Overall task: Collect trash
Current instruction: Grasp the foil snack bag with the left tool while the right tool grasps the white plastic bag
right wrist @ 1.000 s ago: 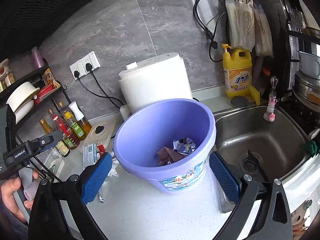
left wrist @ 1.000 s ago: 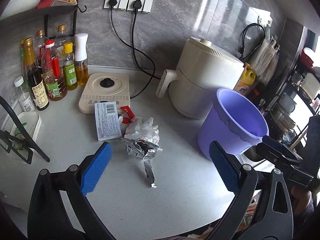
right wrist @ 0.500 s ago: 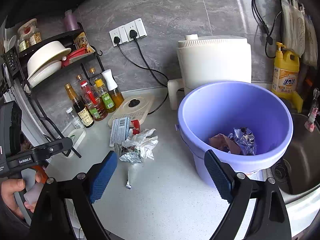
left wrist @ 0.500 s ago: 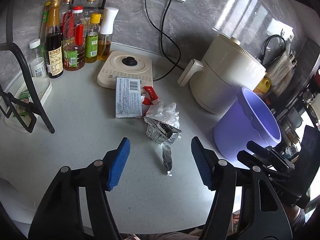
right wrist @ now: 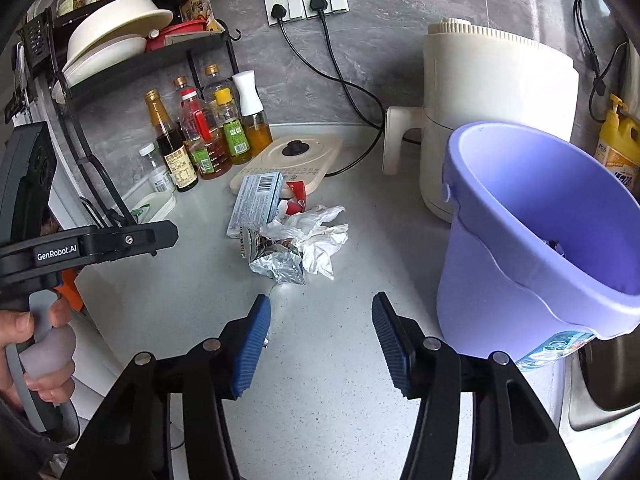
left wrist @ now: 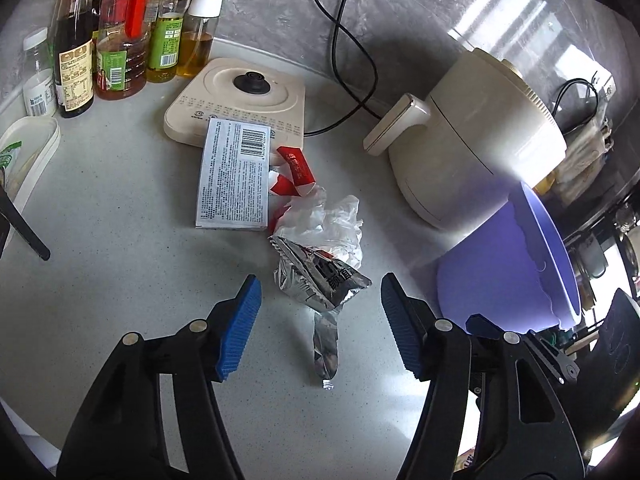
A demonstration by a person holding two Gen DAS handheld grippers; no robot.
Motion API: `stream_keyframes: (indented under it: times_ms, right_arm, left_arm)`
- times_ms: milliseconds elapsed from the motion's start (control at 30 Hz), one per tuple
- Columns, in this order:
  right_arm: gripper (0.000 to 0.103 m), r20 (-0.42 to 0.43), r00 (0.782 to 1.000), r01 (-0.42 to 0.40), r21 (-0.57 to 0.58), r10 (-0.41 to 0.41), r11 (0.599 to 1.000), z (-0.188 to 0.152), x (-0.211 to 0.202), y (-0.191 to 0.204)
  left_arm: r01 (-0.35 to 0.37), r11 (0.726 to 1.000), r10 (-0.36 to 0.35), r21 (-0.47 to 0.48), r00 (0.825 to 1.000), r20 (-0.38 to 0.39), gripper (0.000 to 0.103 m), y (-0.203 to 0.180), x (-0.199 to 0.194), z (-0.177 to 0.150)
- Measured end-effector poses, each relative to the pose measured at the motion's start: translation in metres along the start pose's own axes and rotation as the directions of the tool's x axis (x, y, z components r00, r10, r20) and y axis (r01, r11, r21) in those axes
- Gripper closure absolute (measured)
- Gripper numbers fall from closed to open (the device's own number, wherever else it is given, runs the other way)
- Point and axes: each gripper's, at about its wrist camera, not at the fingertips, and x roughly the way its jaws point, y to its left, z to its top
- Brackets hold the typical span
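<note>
Purple bucket's [right wrist: 532,248] contents show only rightward.

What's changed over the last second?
Both claws closed in on the trash pile: the left claw now frames the foil wrapper, narrower but open, holding nothing. The right claw swung left from the purple bucket. Trash unmoved.

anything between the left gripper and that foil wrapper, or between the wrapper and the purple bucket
Nothing visible. The left gripper is open with the silver foil wrapper lying just ahead between its fingers. Only bare countertop separates the wrapper from the purple bucket.
</note>
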Motion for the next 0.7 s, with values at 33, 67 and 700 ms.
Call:
stream_keyframes:
  times_ms: [33, 67, 700]
  right_arm:
    - [0.054, -0.009, 1.0, 0.006, -0.01, -0.006, 1.0, -0.001, 0.004, 0.001]
    - [0.055, -0.019, 1.0, 0.011, -0.017, -0.011, 1.0, -0.001, 0.008, 0.002]
    - [0.062, -0.044, 0.998, -0.041, -0.099, 0.037, 0.994, 0.033, 0.065, 0.004]
  left_arm:
    - [0.008, 1.0, -0.008, -0.011, 1.0, -0.006, 0.041, 0.002, 0.005, 0.003]
    - [0.017, 1.0, -0.017, -0.02, 1.0, -0.011, 0.041, 0.003, 0.01, 0.005]
    - [0.01, 0.977, -0.01, -0.214, 1.0, 0.004, 0.093, 0.055, 0.0, 0.003]
